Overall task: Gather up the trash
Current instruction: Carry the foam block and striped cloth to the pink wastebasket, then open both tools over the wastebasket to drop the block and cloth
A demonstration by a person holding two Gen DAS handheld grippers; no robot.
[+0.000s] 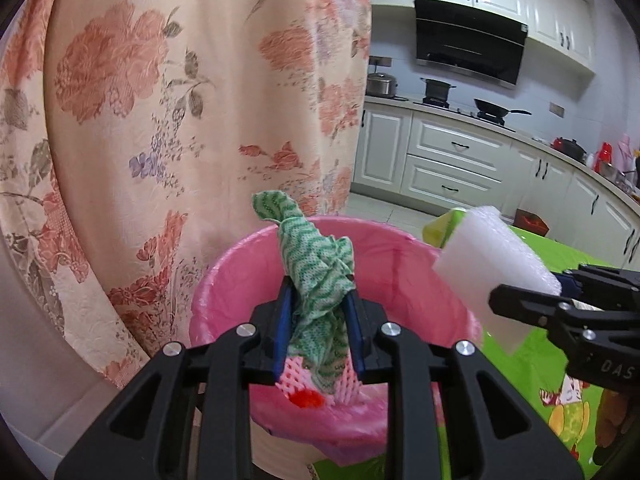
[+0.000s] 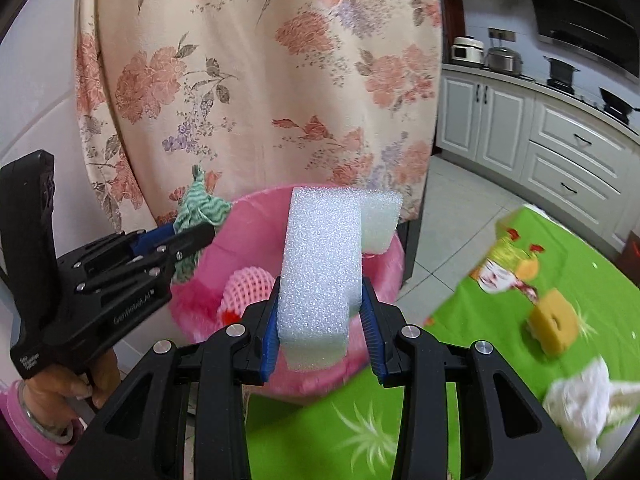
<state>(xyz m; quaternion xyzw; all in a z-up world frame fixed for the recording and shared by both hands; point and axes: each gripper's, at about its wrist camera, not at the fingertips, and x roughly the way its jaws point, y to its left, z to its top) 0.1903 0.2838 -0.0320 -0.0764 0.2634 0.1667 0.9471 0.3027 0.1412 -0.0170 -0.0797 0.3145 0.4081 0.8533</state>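
My left gripper is shut on a crumpled green-and-white cloth, held over the mouth of a bin lined with a pink bag. Inside the bin lie a pink foam fruit net and something red. My right gripper is shut on a white foam block, just in front of the pink bin. In the right wrist view the left gripper shows at the left with the cloth. The foam block also appears at the right of the left wrist view.
A floral curtain hangs right behind the bin. A green patterned tablecloth carries a yellow sponge-like piece and white crumpled material. Kitchen cabinets and a stove with pans stand at the back right. A person's hand grips the left tool.
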